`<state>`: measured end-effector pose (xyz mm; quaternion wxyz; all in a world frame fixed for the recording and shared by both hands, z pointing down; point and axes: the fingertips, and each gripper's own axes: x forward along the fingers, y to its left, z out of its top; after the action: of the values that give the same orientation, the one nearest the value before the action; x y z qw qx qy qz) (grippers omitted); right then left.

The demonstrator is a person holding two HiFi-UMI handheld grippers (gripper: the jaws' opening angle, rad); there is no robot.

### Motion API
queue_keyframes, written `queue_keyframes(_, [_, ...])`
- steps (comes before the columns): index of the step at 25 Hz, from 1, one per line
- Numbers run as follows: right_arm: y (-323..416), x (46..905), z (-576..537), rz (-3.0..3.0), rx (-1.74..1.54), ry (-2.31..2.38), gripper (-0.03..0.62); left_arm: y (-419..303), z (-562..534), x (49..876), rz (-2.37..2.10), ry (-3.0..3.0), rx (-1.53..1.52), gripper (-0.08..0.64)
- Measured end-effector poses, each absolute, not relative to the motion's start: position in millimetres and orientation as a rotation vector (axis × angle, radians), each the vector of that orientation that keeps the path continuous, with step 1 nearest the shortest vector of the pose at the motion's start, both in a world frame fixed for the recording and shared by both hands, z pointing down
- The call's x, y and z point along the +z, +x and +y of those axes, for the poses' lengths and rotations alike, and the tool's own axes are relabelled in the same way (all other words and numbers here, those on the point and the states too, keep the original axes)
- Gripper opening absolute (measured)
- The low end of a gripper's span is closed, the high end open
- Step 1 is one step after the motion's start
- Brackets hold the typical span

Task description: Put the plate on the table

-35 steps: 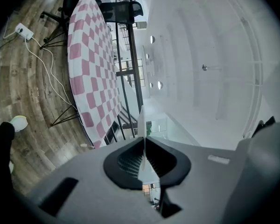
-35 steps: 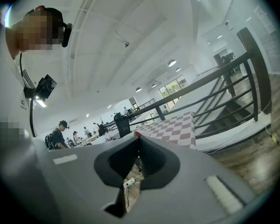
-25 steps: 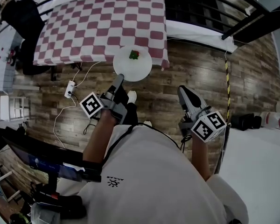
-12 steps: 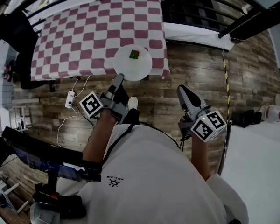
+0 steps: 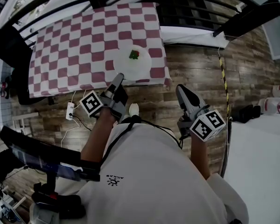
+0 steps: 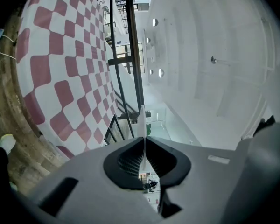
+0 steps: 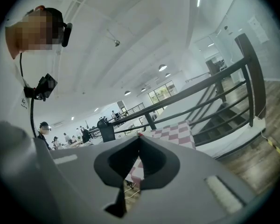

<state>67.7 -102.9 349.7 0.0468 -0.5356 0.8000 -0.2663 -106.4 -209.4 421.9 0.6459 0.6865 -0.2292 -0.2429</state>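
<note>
A white plate (image 5: 132,64) is pinched at its near rim by the left gripper (image 5: 117,80), jaws closed tight on the edge, and lies over the near edge of the table (image 5: 79,45). Whether it rests on the red-and-white checked cloth (image 5: 60,73) or hangs just above it cannot be told from overhead. The jaw tips cover the gripped stretch of rim. In the left gripper view the plate (image 6: 142,118) shows only edge-on, a thin white sliver rising from between the closed jaws of the left gripper (image 6: 144,141), with the cloth (image 6: 60,73) off to one side of them. A small red-and-green item (image 5: 134,54) sits on the plate's far half, beyond the jaws; it is too small to identify.

The right gripper (image 5: 182,90) is over the wood floor (image 5: 196,73), well apart from the plate, its jaws together with nothing between them. In its own view the right gripper (image 7: 139,137) points towards the table's corner (image 7: 175,130) and a black railing (image 7: 200,90).

Beyond the table the railing (image 5: 191,6) crosses the frame. A white power strip (image 5: 70,110) lies on the floor beside the left gripper. The person's white shirt (image 5: 154,176) fills the lower frame and hides the floor beneath.
</note>
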Motion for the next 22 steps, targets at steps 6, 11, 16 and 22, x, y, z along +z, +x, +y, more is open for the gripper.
queue_keyframes(6, [55.8,348.4,-135.0,2.414,-0.8,-1.679,0.009,-118.8,-245.1,431.0,-0.496,1.565,-0.518,0.021])
queue_keyframes(11, [45.0,350.0,-150.6,2.404,-0.807,-1.698,0.008,-122.6,-266.7,433.6,-0.47,1.575,-0.506,0.021])
queue_keyframes(16, [38.6,352.2,-159.5,2.412,-0.829,-1.714,0.008,-126.0,-275.8,440.0,-0.46,1.553,-0.511,0.021])
queue_keyframes(22, [37.3,353.4,-167.3,2.435,-0.84,-1.707,0.009,-125.7,-280.4,446.0,-0.463,1.539,-0.527,0.021])
